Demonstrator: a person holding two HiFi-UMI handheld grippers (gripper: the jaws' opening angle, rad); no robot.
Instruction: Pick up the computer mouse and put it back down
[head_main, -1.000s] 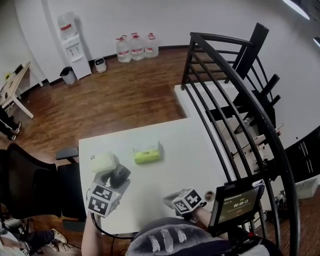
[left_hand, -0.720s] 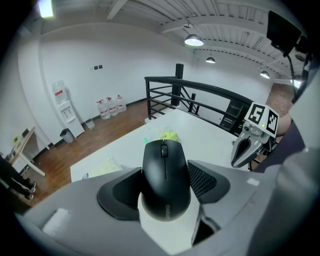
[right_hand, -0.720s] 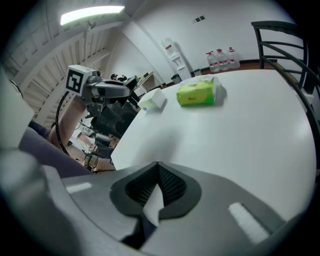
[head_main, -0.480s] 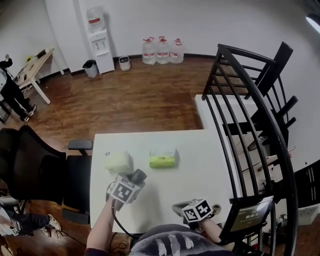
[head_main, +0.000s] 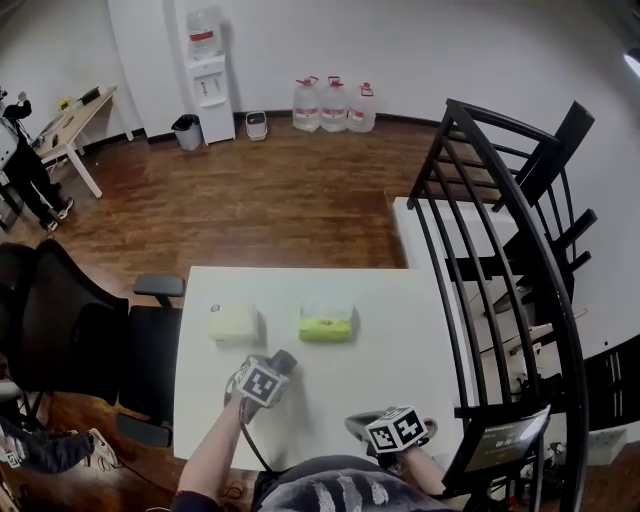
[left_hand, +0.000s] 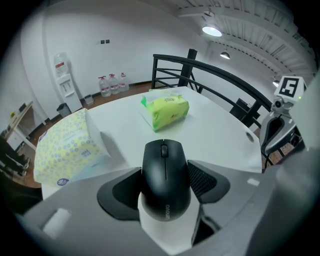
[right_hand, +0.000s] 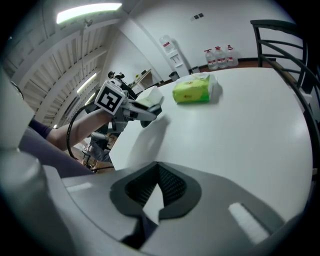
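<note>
In the head view, the left gripper (head_main: 272, 372) holds the computer mouse (head_main: 283, 361) low over the near left part of the desk (head_main: 400, 330). The right gripper (head_main: 362, 426) rests well apart near the front edge. From here I cannot tell whether the mouse touches the surface. If it does not, letting go now would drop it with a knock.

In the left gripper view, the jaws stand fairly wide and clamp the mouse by its flanks. Both pads (left_hand: 202, 180) sit well back on the body, and the nose juts out ahead. The smooth, rounded sides could slip forward if the grip slackens while the gripper tilts downward. The patterned tissue pack (left_hand: 67, 145) lies just beside on the left and the green tissue pack (left_hand: 167, 112) lies ahead. A sideways drift would likely nudge the nearer pack.

In the right gripper view, that gripper's jaws are closed together with nothing between them, over bare desk. It poses little risk unless it swings towards the left gripper.
</note>
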